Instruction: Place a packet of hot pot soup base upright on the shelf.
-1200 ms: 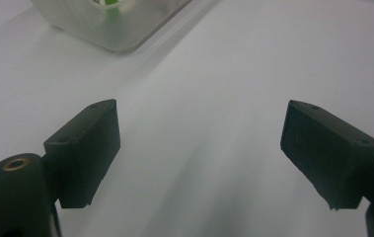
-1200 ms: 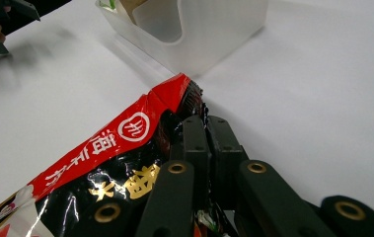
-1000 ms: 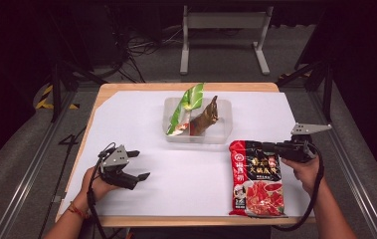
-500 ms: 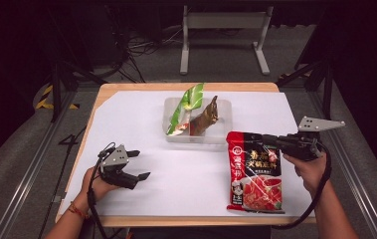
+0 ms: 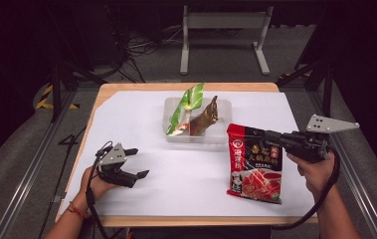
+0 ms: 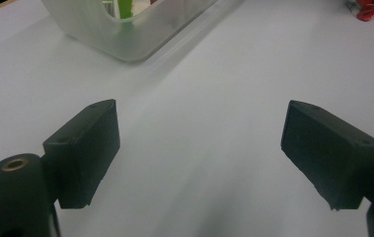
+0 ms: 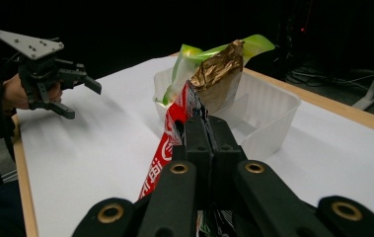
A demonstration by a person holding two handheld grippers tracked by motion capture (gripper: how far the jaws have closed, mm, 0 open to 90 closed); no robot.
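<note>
The right gripper (image 5: 268, 134) is fully closed on the top edge of a red pouch (image 5: 254, 164), a flat printed food packet. In the right gripper view the two black jaws meet with the pouch's thin upper edge (image 7: 174, 133) pinched between them. In the high view the pouch hangs tilted from this grip at the right side of the table (image 5: 126, 89); whether its lower edge touches the white sheet (image 5: 191, 174) that covers the tabletop or hangs just clear of it cannot be told. The right hand (image 5: 315, 169) holds the gripper level, with the jaws pointing toward the left of the picture and the grey three-cornered plate uppermost. Just beside the upper left corner of the pouch stands a clear plastic tub (image 5: 173, 137) near the middle of the sheet. The tub holds a green packet (image 5: 186, 107) and a gold-brown packet (image 5: 207, 117), both leaning upright against each other. The left gripper (image 5: 139, 163) rests low over the sheet at the left front of the table, well apart from the tub and the pouch. Its jaws stand wide open with nothing between them, and the left gripper view shows bare white sheet between the two pads (image 6: 88, 148). The left hand (image 5: 94, 181) supports it from below.
</note>
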